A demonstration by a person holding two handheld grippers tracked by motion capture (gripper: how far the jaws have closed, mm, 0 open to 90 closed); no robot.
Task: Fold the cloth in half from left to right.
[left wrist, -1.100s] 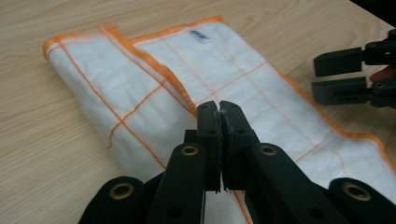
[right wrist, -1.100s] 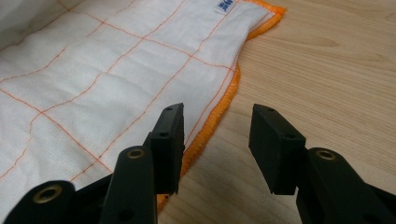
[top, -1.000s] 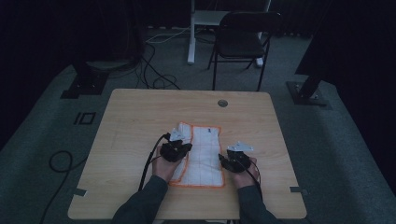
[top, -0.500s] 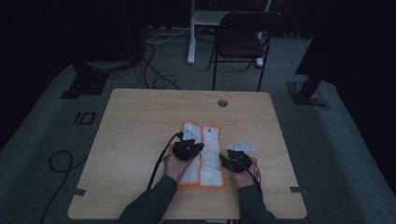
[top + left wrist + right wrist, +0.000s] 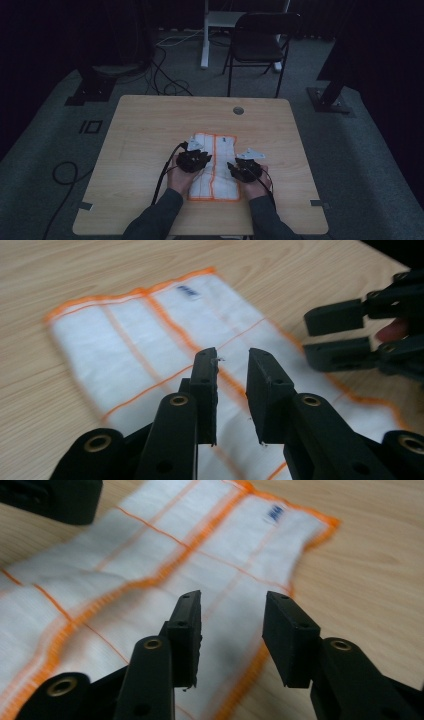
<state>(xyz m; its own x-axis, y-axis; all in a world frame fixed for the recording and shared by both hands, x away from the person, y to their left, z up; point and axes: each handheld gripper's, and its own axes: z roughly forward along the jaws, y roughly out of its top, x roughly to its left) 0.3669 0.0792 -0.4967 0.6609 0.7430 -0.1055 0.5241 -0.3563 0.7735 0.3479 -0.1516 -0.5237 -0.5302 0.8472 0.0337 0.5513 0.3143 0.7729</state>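
A white cloth [image 5: 215, 165] with orange edging lies folded into a long strip on the desk [image 5: 150, 125], near the person's edge. The left tongs [image 5: 232, 365] hover over its middle fold, jaws just opened a narrow gap, nothing between them. The right tongs [image 5: 232, 612] stand half open above the cloth's right hem, jaws just closing a little, gripping nothing. The fold looks just released; next probably comes pinching one short end to fold it over.

cloth [image 5: 215, 165], high view: middle hidden beneath both hands
blue label [image 5: 187, 290]: print too blurred to read
cloth, right gripper view: left and lower edges cut off
chair [image 5: 260, 42]: top cropped by frame
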